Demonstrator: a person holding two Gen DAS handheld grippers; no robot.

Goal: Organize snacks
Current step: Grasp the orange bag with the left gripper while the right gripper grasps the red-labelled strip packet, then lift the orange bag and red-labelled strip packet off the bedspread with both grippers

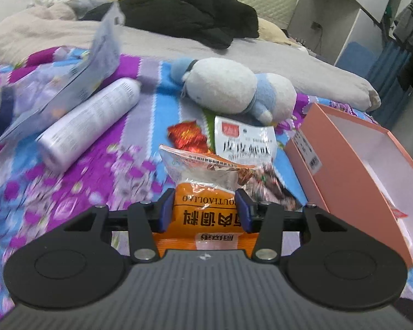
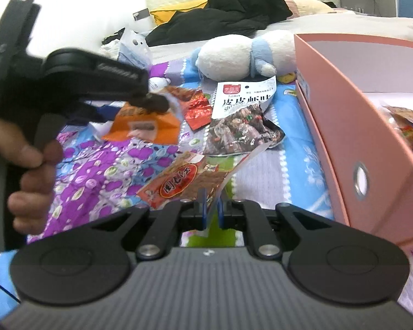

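Two grips risk slipping: left tongs [image 1: 203,210] clamp an orange packet [image 1: 206,206], right tongs [image 2: 212,210] pinch only a red packet's [image 2: 179,184] edge beside the box [image 2: 344,126].

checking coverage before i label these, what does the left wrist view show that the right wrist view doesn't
Only the left wrist view: the left gripper with its jaws shut on the orange snack packet, seen from behind, and a white bottle lying whole on the blanket.

Only the right wrist view: the right gripper with its jaws shut on the red snack packet, the hand holding the left gripper, and snacks already inside the pink box.

Both: the plush toy, the white snack pouch, the small red wrapper, the pink box, the black clothing.
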